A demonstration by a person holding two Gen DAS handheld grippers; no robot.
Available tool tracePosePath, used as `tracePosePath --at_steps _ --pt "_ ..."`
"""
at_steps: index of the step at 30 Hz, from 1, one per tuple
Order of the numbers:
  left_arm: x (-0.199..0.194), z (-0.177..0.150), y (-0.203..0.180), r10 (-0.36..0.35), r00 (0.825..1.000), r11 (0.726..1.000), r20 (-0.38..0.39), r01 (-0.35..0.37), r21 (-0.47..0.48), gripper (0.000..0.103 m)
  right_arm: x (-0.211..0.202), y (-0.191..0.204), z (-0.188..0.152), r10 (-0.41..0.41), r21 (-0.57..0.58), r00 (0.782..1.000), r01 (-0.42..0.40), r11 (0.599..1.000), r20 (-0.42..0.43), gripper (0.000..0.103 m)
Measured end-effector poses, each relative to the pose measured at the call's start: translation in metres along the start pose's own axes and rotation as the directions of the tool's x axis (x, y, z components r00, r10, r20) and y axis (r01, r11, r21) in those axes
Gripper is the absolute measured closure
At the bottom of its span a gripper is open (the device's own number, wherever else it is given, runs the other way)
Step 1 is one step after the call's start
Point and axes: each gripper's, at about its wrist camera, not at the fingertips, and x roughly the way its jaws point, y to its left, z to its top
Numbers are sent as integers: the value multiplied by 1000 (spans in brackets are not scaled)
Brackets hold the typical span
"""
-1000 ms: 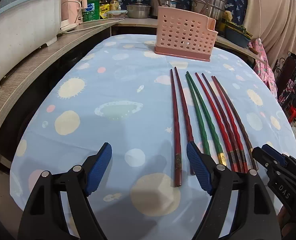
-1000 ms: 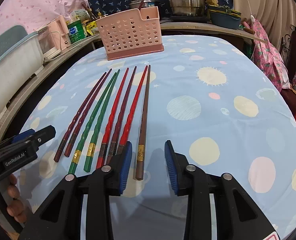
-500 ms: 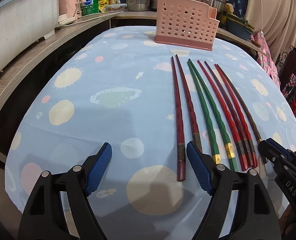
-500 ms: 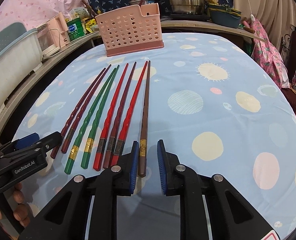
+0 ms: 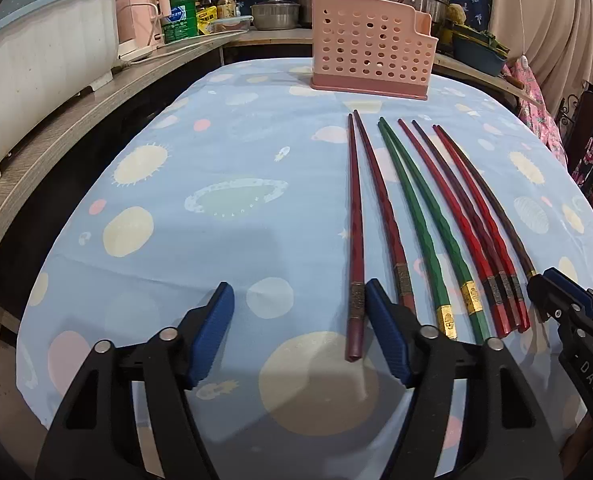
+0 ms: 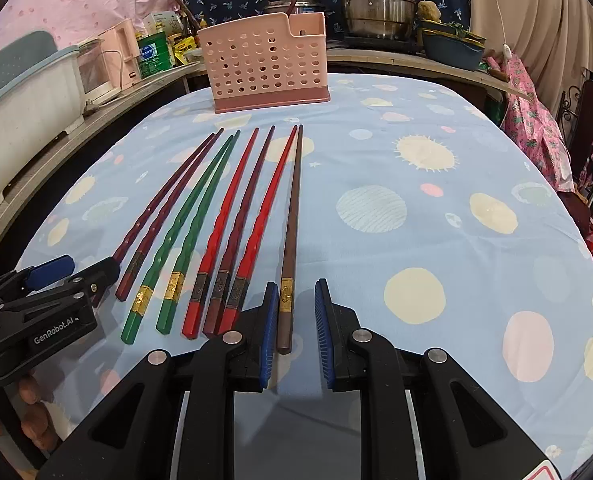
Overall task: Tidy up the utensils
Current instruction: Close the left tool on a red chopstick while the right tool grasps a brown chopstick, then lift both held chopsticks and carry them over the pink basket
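Note:
Several chopsticks lie side by side on the blue tablecloth [image 5: 216, 248]: dark red, green [image 5: 416, 208], bright red and brown. A pink perforated utensil holder [image 5: 370, 62] stands at the far end; it also shows in the right wrist view [image 6: 266, 66]. My left gripper [image 5: 300, 312] is open wide, and the butt of the leftmost dark red chopstick [image 5: 355, 240] lies just inside its right finger. My right gripper [image 6: 295, 308] is narrowly open, with the butt of the brown chopstick [image 6: 290, 240] between its fingers, untouched.
A wooden counter [image 5: 56, 128] runs along the left with a white bin [image 5: 36, 60], a pink appliance and bottles. Steel pots [image 6: 380, 4] stand behind the holder. A pink cloth and chair [image 6: 536, 128] are at the right table edge.
Both grippers moved forward toward the chopstick butts. The right gripper narrowed from one second ago, then opened slightly around the brown chopstick. The left stayed wide open.

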Motion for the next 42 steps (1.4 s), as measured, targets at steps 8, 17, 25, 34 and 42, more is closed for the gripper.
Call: tracePosePath --at_steps 8,17,25,34,42 --pt "-2 2 -1 -17 1000 1000 2 17 10 73 0 0 0 -9 -5 1000 9 1000 4 88" --pt "0 7 7 -64 998 998 -23 64 -19 93 0 -2 1 -9 0 1000 9 1000 -3 96" --pt "0 11 13 -87 995 996 -50 84 -42 96 -4 -11 6 -15 24 1000 15 1000 -2 96" --pt "-20 26 18 -118 993 991 -14 117 -65 96 -27 -25 24 -15 67 998 11 998 56 96" --pt "-52 54 32 -142 988 983 61 148 -108 96 -60 -34 59 -14 88 987 -1 996 163 96"
